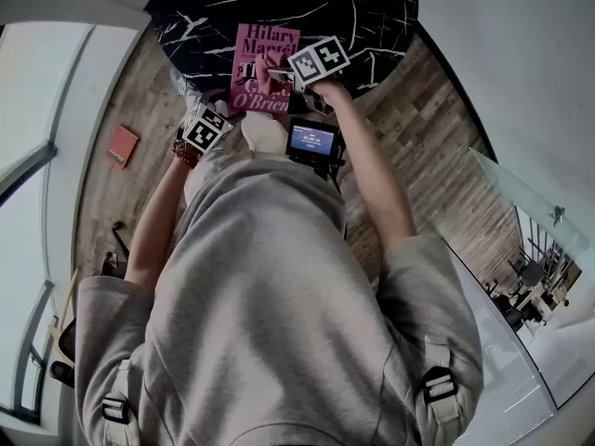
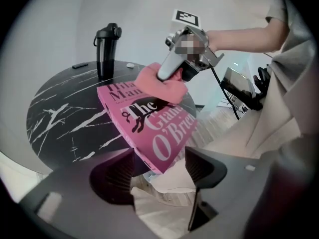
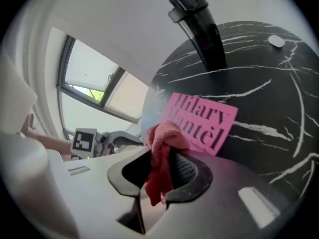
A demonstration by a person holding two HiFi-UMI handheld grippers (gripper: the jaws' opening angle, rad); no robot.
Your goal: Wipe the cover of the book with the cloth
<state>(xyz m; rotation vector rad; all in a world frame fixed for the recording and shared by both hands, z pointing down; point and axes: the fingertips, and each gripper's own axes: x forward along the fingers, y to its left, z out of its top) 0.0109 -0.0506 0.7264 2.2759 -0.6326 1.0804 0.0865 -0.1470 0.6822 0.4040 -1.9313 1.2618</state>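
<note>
Right tool (image 3: 162, 171): grips cloth (image 3: 164, 136), pressed on book (image 3: 209, 118) to wipe.
Left tool (image 2: 159, 173): wide around book's 6 o'clock corner, probably steadying it.

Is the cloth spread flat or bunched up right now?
Bunched: the cloth is a wad pinched in the right gripper, pressed on the book cover.

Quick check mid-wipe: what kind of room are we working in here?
Probably an office lounge or break corner. A round black marble-look table stands on a wood-plank floor beside big windows, and desks with chairs show beyond a glass partition.
</note>
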